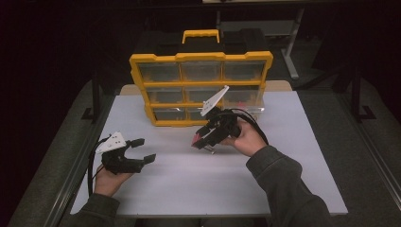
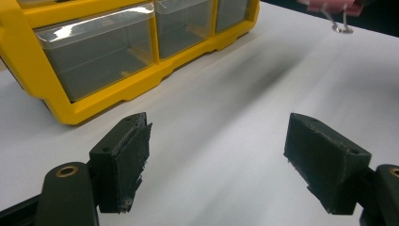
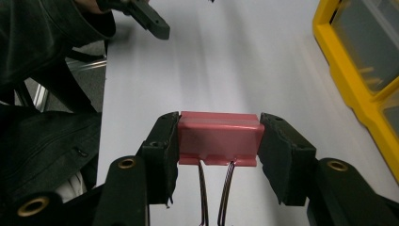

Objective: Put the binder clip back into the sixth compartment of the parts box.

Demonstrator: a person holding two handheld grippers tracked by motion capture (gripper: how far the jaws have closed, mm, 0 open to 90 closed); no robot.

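Binder clip (image 3: 219,139), red with wire handles hanging below it, is clamped by its two ends between the pads of the right gripper (image 1: 204,140) and is held just above the white table (image 1: 293,156), right of centre and near the front of the yellow drawer organizer (image 1: 201,87). The left gripper (image 1: 142,151) is held over the near left of the table with its jaws spread wide and nothing between them. For the carry to go well, the squeeze is best kept even on both ends so the clip cannot pivot, and the dangling handles should be kept clear of the table and of the organizer's frame. One clear drawer would probably have to be pulled out by the free gripper before the clip can be dropped in. The clear drawers (image 2: 99,52) seen at the left look empty; pink items seem to lie in a right-hand drawer (image 1: 241,105), though what they are cannot be told.
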